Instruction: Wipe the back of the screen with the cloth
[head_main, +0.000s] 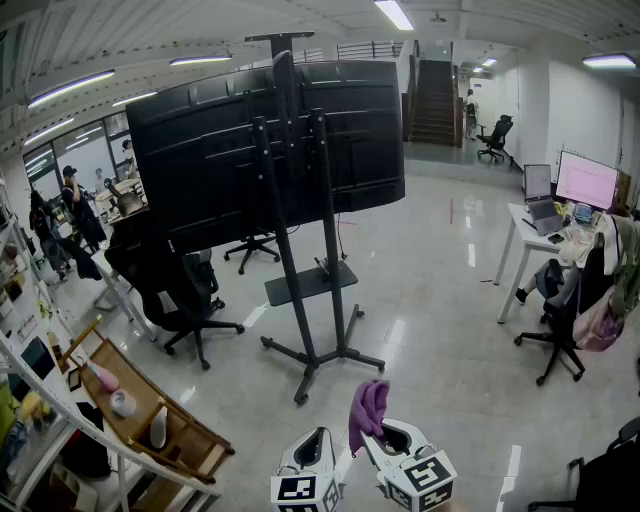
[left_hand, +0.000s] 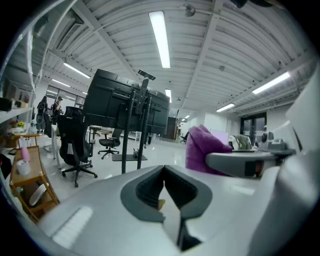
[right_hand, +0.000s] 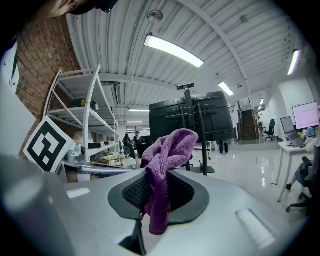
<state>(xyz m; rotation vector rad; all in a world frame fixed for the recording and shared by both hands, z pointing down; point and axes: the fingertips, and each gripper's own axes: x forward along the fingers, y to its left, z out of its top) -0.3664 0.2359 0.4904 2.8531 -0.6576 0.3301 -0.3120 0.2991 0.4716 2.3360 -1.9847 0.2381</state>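
The screen (head_main: 270, 150) is a large black panel on a wheeled black stand (head_main: 320, 300), with its back towards me across the floor. It also shows in the left gripper view as the screen (left_hand: 120, 105) and in the right gripper view as the screen (right_hand: 200, 115). A purple cloth (head_main: 368, 408) sticks up from my right gripper (head_main: 392, 438), which is shut on it. The cloth (right_hand: 167, 150) hangs between the jaws of that right gripper (right_hand: 157, 177). Just left of it, my left gripper (head_main: 318, 440) is shut and empty. In its own view the left gripper (left_hand: 164, 172) has the cloth (left_hand: 202, 147) beside it.
A black office chair (head_main: 180, 295) stands left of the stand's splayed legs (head_main: 335, 358). A wooden rack (head_main: 140, 410) and white shelving (head_main: 40, 400) fill the near left. A desk with monitors (head_main: 560, 205) and a chair (head_main: 560, 325) are at the right. Stairs (head_main: 432, 100) rise at the back.
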